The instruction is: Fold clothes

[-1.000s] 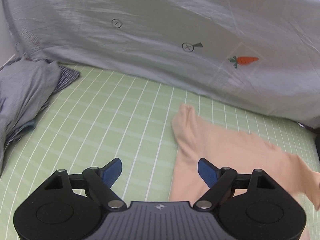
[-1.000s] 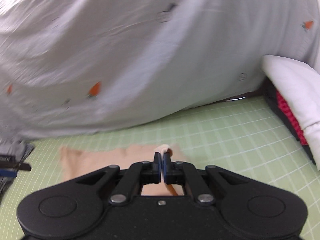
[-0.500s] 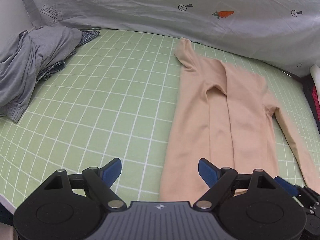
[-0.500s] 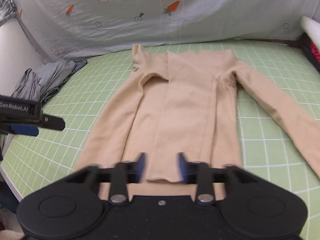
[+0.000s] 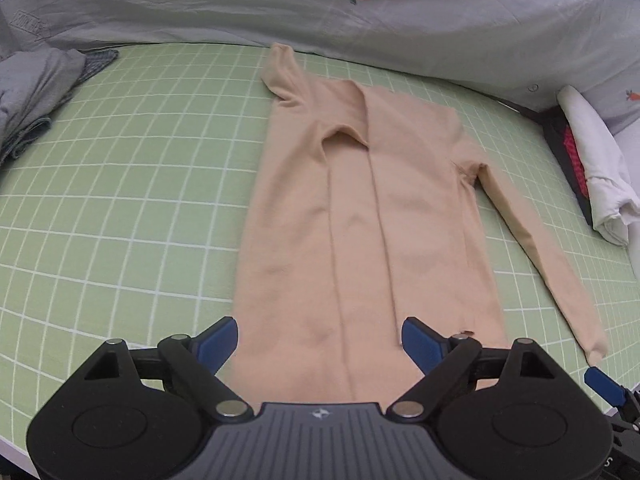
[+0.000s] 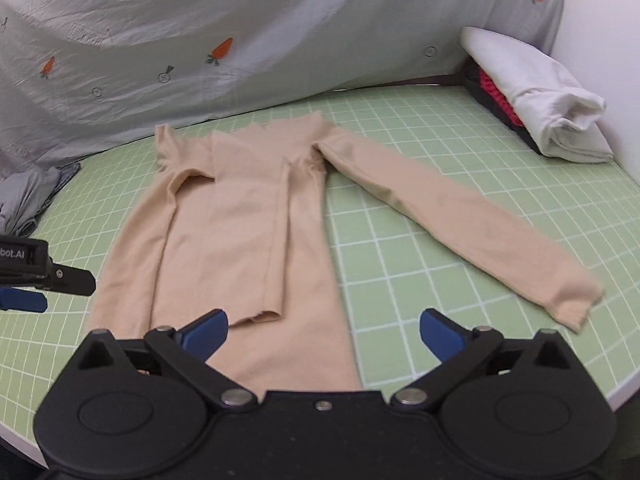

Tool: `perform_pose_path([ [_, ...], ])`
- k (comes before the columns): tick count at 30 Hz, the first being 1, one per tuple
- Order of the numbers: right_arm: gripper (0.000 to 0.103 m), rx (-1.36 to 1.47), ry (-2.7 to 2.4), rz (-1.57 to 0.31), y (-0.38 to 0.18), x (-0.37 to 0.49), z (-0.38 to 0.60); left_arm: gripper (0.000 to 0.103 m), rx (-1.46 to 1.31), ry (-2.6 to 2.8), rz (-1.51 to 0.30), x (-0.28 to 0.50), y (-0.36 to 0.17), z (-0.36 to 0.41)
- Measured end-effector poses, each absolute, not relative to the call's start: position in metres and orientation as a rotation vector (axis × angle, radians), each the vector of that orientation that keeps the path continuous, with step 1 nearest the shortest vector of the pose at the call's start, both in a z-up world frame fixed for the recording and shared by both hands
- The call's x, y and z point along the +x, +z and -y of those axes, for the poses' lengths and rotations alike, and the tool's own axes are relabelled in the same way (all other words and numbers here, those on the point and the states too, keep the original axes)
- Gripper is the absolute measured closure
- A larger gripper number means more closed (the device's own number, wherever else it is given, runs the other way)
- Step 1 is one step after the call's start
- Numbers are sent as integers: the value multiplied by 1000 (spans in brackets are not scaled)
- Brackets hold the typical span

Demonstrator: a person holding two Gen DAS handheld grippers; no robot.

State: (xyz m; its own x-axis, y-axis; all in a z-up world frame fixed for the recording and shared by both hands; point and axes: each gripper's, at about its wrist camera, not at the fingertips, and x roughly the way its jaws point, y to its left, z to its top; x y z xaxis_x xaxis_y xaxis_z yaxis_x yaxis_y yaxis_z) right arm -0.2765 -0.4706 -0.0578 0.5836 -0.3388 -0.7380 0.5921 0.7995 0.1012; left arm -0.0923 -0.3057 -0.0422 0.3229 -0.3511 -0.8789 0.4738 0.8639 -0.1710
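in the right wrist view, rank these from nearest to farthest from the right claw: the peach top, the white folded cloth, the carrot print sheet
1. peach top, hem just ahead of the opening right claw.
2. white folded cloth, far right.
3. carrot print sheet, along the back.

The peach top (image 5: 360, 220) is soft, matt knit cloth. The green mat (image 5: 140, 184) looks smooth. The grey sheet (image 6: 200, 40) is thin, creased cotton.
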Motion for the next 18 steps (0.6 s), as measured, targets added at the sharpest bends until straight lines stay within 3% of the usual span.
perform_pose_path([
  [7, 0, 373, -574, -820, -82, -308, 527, 19, 180, -552, -1105, -121, -67, 360],
  [9, 0, 370, -555, -841, -90, -311, 547, 36, 181, -540, -1104, -128, -76, 375],
  [11, 0, 356, -534, -850, -97, -313, 565, 44, 165, -515, -1114, -130, -88, 388],
  [18, 0, 322, -515, -871, -109, -317, 605, 48, 182, -418, -1109, -132, -109, 413],
])
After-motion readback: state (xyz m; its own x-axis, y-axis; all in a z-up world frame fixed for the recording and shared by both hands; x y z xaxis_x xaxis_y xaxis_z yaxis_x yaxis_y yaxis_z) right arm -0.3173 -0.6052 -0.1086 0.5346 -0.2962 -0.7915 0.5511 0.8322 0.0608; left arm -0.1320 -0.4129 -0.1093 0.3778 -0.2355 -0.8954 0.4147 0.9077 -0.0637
